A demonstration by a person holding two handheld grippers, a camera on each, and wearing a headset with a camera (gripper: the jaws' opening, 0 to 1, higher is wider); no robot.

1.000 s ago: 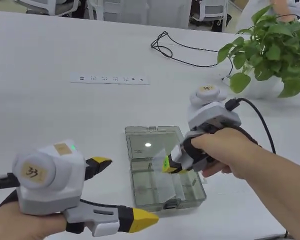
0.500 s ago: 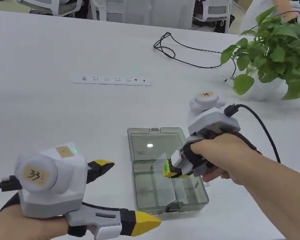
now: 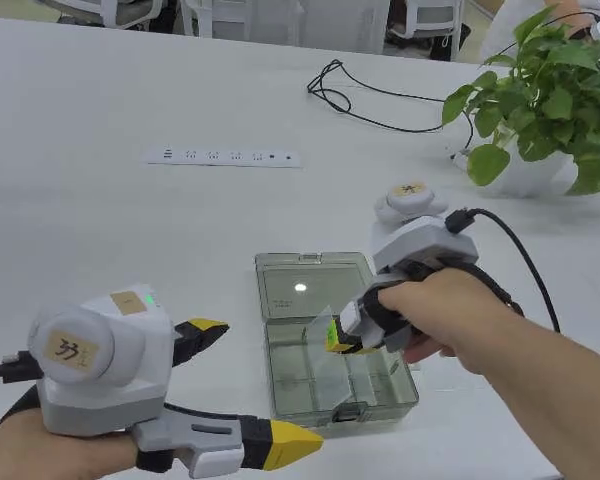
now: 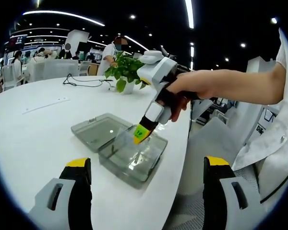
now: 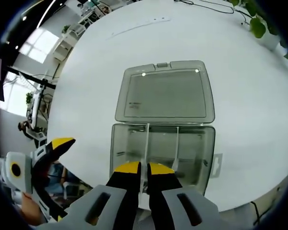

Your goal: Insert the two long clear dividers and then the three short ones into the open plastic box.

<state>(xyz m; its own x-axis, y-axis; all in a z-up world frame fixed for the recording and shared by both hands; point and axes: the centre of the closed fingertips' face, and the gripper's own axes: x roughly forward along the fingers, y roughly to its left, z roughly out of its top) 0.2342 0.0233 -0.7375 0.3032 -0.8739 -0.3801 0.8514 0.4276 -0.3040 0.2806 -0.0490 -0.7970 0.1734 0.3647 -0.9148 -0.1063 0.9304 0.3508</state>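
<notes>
The open smoky plastic box [image 3: 276,372] lies on the white table, its lid [image 3: 305,285] folded flat at the far side. My right gripper [image 3: 338,340] hangs over the base, shut on a clear divider [image 3: 327,368] that stands upright in the box. In the right gripper view the jaws [image 5: 144,167] pinch that divider [image 5: 146,141] edge-on, and a second long divider [image 5: 176,148] stands parallel beside it. My left gripper [image 3: 250,387] is open and empty, near the front left of the box. The left gripper view shows the right gripper [image 4: 140,135] over the box [image 4: 134,172].
A white power strip [image 3: 223,157] lies farther back. A black cable [image 3: 365,100], a potted plant [image 3: 545,100] and a small white round device [image 3: 410,198] stand at the back right. A small clear piece [image 5: 217,165] lies on the table beside the box base.
The head camera has shifted slightly. My right gripper stays shut on the divider over the box base, a touch lower. The left gripper has barely moved.
</notes>
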